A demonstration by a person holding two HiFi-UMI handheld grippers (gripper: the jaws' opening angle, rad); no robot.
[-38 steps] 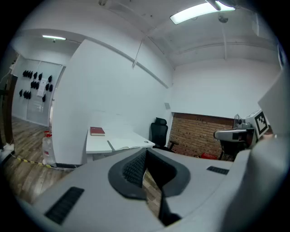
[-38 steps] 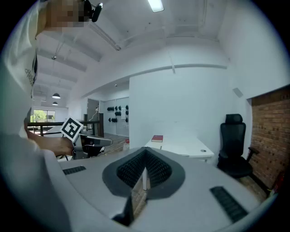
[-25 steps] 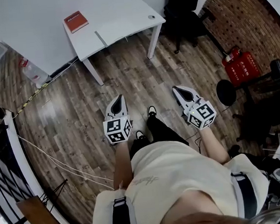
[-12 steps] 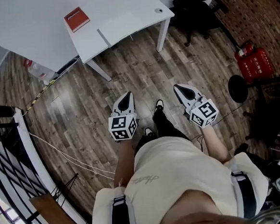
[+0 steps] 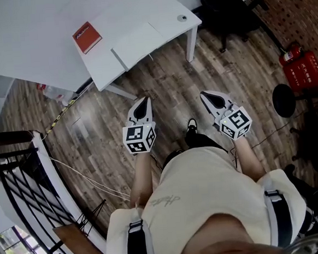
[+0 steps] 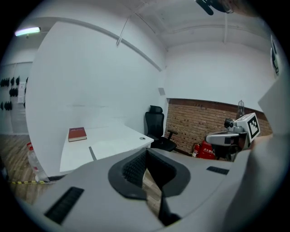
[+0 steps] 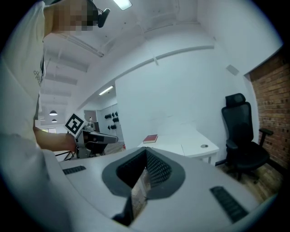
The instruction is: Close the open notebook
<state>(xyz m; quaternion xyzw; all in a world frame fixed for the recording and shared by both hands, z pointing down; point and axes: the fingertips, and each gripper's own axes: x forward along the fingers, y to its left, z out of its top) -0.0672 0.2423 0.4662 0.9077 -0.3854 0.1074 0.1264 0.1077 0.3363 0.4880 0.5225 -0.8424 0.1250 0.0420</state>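
A closed red book [image 5: 86,37] lies at the far left of the white table [image 5: 157,6]. Beside it lies a flat white rectangle [image 5: 138,43] with a dark strip along its left edge; whether it is an open notebook I cannot tell. My left gripper [image 5: 142,102] and right gripper [image 5: 207,96] hang over the wooden floor, short of the table, both shut with nothing in them. The left gripper view has the red book [image 6: 77,134] past my left gripper [image 6: 146,156]. In the right gripper view the red book [image 7: 150,138] sits beyond my right gripper [image 7: 145,156].
A small round object [image 5: 181,18] sits at the table's right corner. A black office chair [image 5: 231,3] stands right of the table. Red canisters [image 5: 302,68] and a black stool [image 5: 284,100] are at the right. A black railing [image 5: 15,179] and a floor cable [image 5: 86,176] are at the left.
The person has stepped nearer the table, and both grippers now sit closer to its front edge. Both grippers stay shut.
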